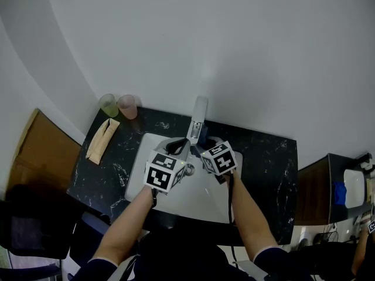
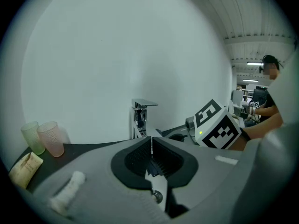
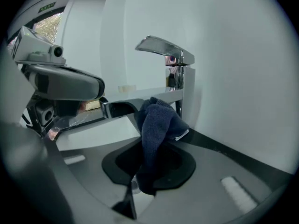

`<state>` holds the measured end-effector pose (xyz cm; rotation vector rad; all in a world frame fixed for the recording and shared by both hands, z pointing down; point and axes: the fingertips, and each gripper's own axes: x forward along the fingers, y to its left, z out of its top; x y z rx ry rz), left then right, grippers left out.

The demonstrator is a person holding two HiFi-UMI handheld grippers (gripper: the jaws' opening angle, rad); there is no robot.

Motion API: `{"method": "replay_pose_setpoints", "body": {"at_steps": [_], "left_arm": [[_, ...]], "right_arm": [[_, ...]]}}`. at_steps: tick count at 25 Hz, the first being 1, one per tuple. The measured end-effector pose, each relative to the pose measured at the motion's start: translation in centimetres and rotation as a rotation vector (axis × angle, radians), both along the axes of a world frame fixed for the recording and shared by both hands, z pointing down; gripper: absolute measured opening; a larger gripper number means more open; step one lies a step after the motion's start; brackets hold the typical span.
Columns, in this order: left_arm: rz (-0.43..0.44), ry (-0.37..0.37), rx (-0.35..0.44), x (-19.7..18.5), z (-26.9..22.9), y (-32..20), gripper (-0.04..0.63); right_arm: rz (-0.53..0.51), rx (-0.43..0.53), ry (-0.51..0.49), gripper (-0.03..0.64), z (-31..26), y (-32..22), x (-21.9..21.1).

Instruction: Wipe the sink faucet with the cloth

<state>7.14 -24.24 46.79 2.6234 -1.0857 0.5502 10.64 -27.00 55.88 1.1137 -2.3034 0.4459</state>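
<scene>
The chrome faucet [image 1: 198, 119] stands at the back of a white sink [image 1: 138, 170] set in a black marbled counter [image 1: 266, 160]. My right gripper [image 1: 206, 145] is shut on a dark blue cloth [image 3: 156, 115], which bunches up out of the jaws just left of the faucet's column [image 3: 179, 85] and below its spout. The cloth [image 1: 203, 138] shows as a dark patch at the faucet's base. My left gripper [image 2: 151, 141] is shut with nothing in it, pointing at the faucet [image 2: 140, 118] from a short way off. Both grippers hover side by side over the basin.
A green cup [image 1: 108, 105] and a pink cup [image 1: 127, 106] stand at the counter's back left corner, with a beige pad [image 1: 102, 139] lying in front of them. The white wall rises right behind the faucet. A wooden cabinet [image 1: 313, 192] sits to the right.
</scene>
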Motion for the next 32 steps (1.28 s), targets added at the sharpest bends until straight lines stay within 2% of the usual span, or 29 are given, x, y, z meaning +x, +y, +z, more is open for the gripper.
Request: {"method": "replay_pose_setpoints", "body": {"at_steps": [6,9,13,17,23,28,32], "left_arm": [[0.045,0.074,-0.018,-2.1,0.2,1.0,0.011],[0.114,0.126,-0.047,-3.2,0.6,1.9,0.016],[0.195,0.164,-0.109,-4.2,1.7,2.9,0.152],[0.268,0.205,-0.15,-3.7,2.2,3.4,0.21],[0.422,0.241,-0.148,-2.3,1.5,4.5,0.291],[0.518,0.276,-0.2,-1.0,1.2,5.2,0.293],[0.537,0.289,-0.211,0.0,0.8,5.3,0.281]], "right_arm": [[0.02,-0.002,0.0,0.064,0.0,2.8,-1.6],[0.021,-0.027,0.002,0.064,0.4,4.6,-2.7],[0.021,-0.03,0.016,0.064,0.6,6.8,-3.9],[-0.011,0.009,0.033,0.064,-0.1,8.3,-5.0],[-0.078,0.05,0.037,0.064,-2.0,9.5,-5.9],[-0.135,0.054,-0.028,0.064,-3.1,10.1,-6.5],[-0.167,0.059,-0.067,0.064,-4.0,10.0,-6.8]]}}
